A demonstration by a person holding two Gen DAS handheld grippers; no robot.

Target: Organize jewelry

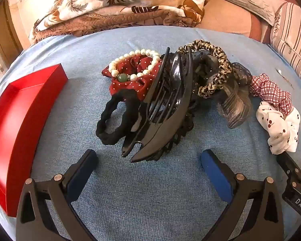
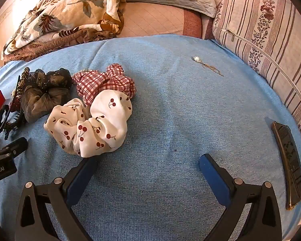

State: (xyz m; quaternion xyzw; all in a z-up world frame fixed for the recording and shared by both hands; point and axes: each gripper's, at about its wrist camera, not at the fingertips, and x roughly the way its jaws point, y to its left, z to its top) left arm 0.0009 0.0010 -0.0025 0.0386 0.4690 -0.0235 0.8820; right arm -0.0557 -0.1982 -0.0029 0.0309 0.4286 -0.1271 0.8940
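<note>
A heap of hair accessories lies on the blue cloth (image 1: 150, 190). In the left wrist view a big black claw clip (image 1: 162, 108) tops it, with a pearl bracelet (image 1: 134, 64) on a red dotted scrunchie (image 1: 128, 84), a black scrunchie (image 1: 114, 118) and a leopard scrunchie (image 1: 216, 70) around it. My left gripper (image 1: 148, 160) stands open just short of the clip, empty. The right wrist view shows a white cherry scrunchie (image 2: 94, 124), a red plaid scrunchie (image 2: 104, 82) and a grey sheer scrunchie (image 2: 44, 94). My right gripper (image 2: 148, 164) is open and empty, its left finger beside the cherry scrunchie.
A red tray (image 1: 20, 124) lies at the left of the cloth. A small pearl earring with a chain (image 2: 206, 65) sits far right of the heap, and a dark barrette (image 2: 291, 164) near the right edge. A leaf-print quilt (image 1: 114, 6) and striped pillow (image 2: 266, 32) border the cloth.
</note>
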